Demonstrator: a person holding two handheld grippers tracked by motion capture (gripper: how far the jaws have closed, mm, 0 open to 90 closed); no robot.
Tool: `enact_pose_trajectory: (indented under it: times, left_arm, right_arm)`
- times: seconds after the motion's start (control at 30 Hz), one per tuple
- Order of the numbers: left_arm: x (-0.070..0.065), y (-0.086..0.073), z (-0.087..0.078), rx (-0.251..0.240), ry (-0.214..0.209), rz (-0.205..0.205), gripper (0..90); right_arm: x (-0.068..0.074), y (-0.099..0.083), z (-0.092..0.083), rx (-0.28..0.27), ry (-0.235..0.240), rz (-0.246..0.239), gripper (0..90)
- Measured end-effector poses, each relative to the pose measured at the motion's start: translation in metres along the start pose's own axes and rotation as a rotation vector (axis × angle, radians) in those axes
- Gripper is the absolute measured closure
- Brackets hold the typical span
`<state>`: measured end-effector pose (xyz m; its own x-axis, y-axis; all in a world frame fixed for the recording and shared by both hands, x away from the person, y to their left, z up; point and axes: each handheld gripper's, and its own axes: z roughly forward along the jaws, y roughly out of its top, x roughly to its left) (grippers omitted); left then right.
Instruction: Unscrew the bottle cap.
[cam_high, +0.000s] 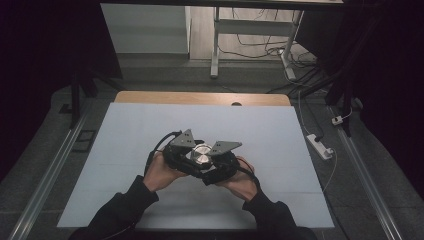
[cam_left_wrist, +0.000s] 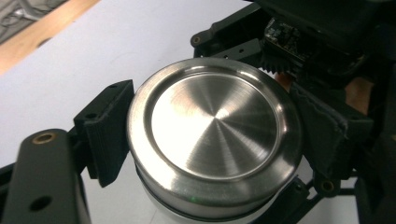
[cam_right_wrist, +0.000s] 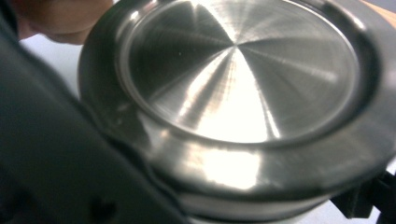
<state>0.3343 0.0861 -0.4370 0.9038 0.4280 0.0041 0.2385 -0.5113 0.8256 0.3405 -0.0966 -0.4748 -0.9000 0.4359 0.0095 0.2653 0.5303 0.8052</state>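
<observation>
- Brushed steel lid (cam_left_wrist: 215, 126), round, with a shallow sunken disc in its top and a raised rim, sits on a white container body (cam_left_wrist: 163, 205) of which a narrow band shows beneath the lid's skirt.
- A dark seam runs between lid and body in the left gripper view; in the right gripper view the same lid (cam_right_wrist: 238, 70) looms very close, and the white band (cam_right_wrist: 243, 205) shows below it.
- In the high view the lid (cam_high: 202, 157) lies over the middle of the table, a little toward the person's edge, held between the two grippers; whether the container rests on the surface or is lifted cannot be told.
- Left gripper (cam_left_wrist: 212, 130) has its jaws closed on the lid: one ribbed black pad presses the lid's left side and the other meets its right side.
- Right gripper (cam_high: 220, 162) is clamped on the same container from the other side; its near jaw is a dark blur along the lid's lower left edge in its own view.
- Both hands, left hand (cam_high: 161, 172) and right hand (cam_high: 243, 181), hold the grippers close together, dark sleeves entering from the bottom edge.
- Pale grey-white sheet (cam_high: 125, 150) covers the table, with a wooden edge (cam_high: 150, 97) showing at the far side.
- Beyond the table stand a metal frame leg (cam_high: 215, 50) and loose cables on the floor; a white power strip (cam_high: 320, 146) lies to the right.
</observation>
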Motion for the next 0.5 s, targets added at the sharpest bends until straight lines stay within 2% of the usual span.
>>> enact_pose_trajectory:
  times: [0.07,0.17,0.23,0.33,0.37,0.4,0.43,0.5]
  left_arm:
    - [0.002,0.001,-0.003,-0.021,-0.021,-0.002,17.6]
    - [0.011,0.002,-0.016,-0.057,-0.070,-0.021,9.0]
    - [0.018,0.000,-0.024,-0.057,-0.112,-0.010,5.6]
    - [0.026,-0.005,-0.032,-0.031,-0.206,0.059,5.3]
    - [0.026,-0.005,-0.032,-0.031,-0.206,0.059,5.4]
    - [0.027,-0.007,-0.033,-0.024,-0.231,0.081,5.4]
    - [0.028,-0.009,-0.032,-0.008,-0.270,0.122,5.9]
    - [0.028,-0.011,-0.029,0.001,-0.311,0.152,6.8]
  right_arm:
    - [0.000,0.000,-0.001,-0.007,0.000,0.010,14.8]
    - [-0.001,-0.001,-0.001,-0.005,0.005,0.003,14.8]
    - [-0.002,-0.002,-0.001,0.000,0.019,0.003,14.8]
    - [-0.001,-0.002,0.000,0.003,0.057,-0.019,14.8]
    - [0.000,-0.002,0.000,0.004,0.069,-0.029,14.8]
    - [0.001,-0.001,0.000,0.005,0.086,-0.039,14.8]
    - [0.003,-0.001,0.000,0.005,0.101,-0.045,14.8]
    - [0.006,-0.001,0.001,0.010,0.127,-0.065,14.8]
